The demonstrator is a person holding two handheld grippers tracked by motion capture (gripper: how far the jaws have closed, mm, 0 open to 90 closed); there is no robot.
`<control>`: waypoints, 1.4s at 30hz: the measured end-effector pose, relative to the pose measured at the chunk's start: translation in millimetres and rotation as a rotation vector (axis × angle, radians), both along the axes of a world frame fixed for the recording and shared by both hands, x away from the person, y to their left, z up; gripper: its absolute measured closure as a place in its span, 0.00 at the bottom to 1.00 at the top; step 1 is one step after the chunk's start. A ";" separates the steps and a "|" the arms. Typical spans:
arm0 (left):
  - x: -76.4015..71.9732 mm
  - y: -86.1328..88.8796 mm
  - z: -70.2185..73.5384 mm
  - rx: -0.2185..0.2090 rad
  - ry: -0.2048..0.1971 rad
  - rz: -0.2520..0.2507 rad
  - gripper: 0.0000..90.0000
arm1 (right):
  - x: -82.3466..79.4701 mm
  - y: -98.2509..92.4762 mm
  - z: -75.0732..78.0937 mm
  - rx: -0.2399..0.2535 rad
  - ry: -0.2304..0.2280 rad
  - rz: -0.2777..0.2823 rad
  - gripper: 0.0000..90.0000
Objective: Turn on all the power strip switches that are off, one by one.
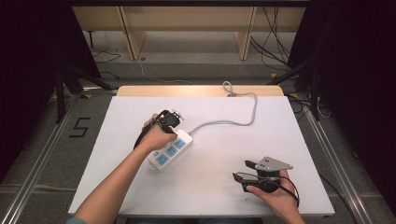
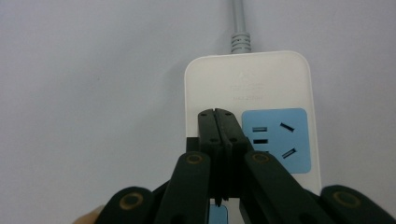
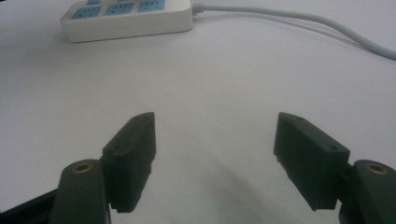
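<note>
High view shows one white counter (image 1: pixel 210 186), one white power strip (image 1: pixel 170 150) with one grey cord (image 1: pixel 233 120), and two tongs. The power strip lies a bit left of the middle of the counter, and its cord runs off toward 1 o'clock to the far edge. Three blue sockets show on it in the right gripper view (image 3: pixel 121 8). The left tongs (image 1: pixel 173 122) sit over the far end of the power strip, held by the left hand (image 1: pixel 159 136). In the left gripper view the left tongs (image 2: pixel 218 113) are shut tight together, with nothing between them, and their tips rest on the strip just beside a blue socket (image 2: pixel 276 139). The right tongs (image 1: pixel 243 171) are at 5 o'clock from the strip, well apart from it. They are wide apart and hold nothing.
</note>
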State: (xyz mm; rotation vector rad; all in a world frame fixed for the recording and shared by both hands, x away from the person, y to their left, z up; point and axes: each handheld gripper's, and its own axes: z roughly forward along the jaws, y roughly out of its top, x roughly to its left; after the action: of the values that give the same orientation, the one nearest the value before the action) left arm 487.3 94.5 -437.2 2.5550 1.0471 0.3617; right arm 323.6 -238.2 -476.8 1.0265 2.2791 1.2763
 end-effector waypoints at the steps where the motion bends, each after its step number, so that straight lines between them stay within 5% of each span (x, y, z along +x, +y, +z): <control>1: -0.4 -0.4 -0.2 -0.001 -0.001 0.005 1.00 | 0.0 0.0 0.0 0.000 -0.001 0.000 0.34; 9: -1.5 -4.5 -0.8 0.034 -0.004 -0.007 1.00 | 0.1 0.4 -0.1 -0.003 0.001 0.003 0.34; 42: -1.7 -5.4 0.6 0.000 0.007 -0.004 1.00 | 1.0 -1.5 0.0 -0.001 0.002 0.001 0.34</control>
State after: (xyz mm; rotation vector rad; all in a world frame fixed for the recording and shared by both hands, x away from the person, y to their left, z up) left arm 485.6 89.1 -436.6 2.5596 1.0451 0.3514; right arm 324.6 -239.7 -476.8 1.0266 2.2822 1.2749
